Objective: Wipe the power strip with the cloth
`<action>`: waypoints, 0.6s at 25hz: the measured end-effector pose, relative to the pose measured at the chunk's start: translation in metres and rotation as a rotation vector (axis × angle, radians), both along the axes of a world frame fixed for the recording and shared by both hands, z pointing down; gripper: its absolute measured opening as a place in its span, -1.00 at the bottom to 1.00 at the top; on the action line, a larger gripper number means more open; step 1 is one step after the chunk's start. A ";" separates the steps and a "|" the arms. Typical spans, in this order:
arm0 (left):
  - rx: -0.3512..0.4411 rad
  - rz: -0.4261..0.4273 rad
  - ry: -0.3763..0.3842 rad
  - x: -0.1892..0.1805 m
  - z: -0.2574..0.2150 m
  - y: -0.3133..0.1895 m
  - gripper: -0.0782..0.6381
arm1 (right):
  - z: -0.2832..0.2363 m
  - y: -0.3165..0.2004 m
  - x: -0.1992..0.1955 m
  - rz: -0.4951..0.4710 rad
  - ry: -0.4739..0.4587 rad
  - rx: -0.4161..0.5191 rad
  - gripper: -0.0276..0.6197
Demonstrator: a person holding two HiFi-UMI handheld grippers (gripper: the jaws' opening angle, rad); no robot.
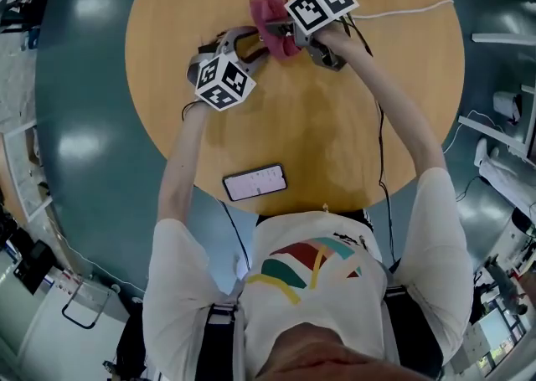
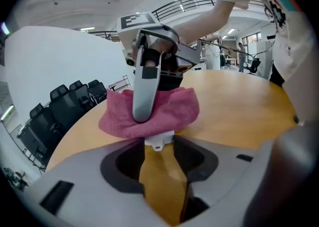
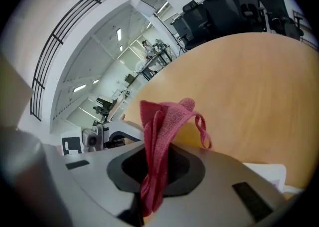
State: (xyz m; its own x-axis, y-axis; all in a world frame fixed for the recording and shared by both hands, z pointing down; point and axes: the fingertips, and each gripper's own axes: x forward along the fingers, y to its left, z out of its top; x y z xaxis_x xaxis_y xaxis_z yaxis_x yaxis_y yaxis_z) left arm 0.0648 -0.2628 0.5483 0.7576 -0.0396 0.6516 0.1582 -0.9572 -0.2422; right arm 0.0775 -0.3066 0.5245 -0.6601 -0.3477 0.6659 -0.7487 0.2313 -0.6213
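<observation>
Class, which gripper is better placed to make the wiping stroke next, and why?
Right. The right gripper is shut on the pink cloth, draped over the white end of the power strip; the left gripper stands open and holds nothing.

Right claw (image 3: 155,146) clamped, left claw (image 2: 159,142) parted

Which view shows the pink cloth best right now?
Left gripper view: the pink cloth lies wide across the frame, clamped by the right gripper. The right gripper view shows only a bunched fold between its jaws; the head view, a small patch beside that gripper.
</observation>
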 end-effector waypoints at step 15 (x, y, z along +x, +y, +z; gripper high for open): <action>0.036 0.032 0.010 0.002 -0.005 0.004 -0.16 | -0.003 0.012 0.018 0.018 0.041 -0.008 -0.80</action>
State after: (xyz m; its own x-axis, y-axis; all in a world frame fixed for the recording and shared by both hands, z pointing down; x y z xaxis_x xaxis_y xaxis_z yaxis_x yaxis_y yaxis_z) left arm 0.0672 -0.2588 0.5432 0.7656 -0.0386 0.6422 0.1856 -0.9425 -0.2779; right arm 0.0952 -0.2948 0.5210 -0.6256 -0.3540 0.6952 -0.7777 0.2126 -0.5915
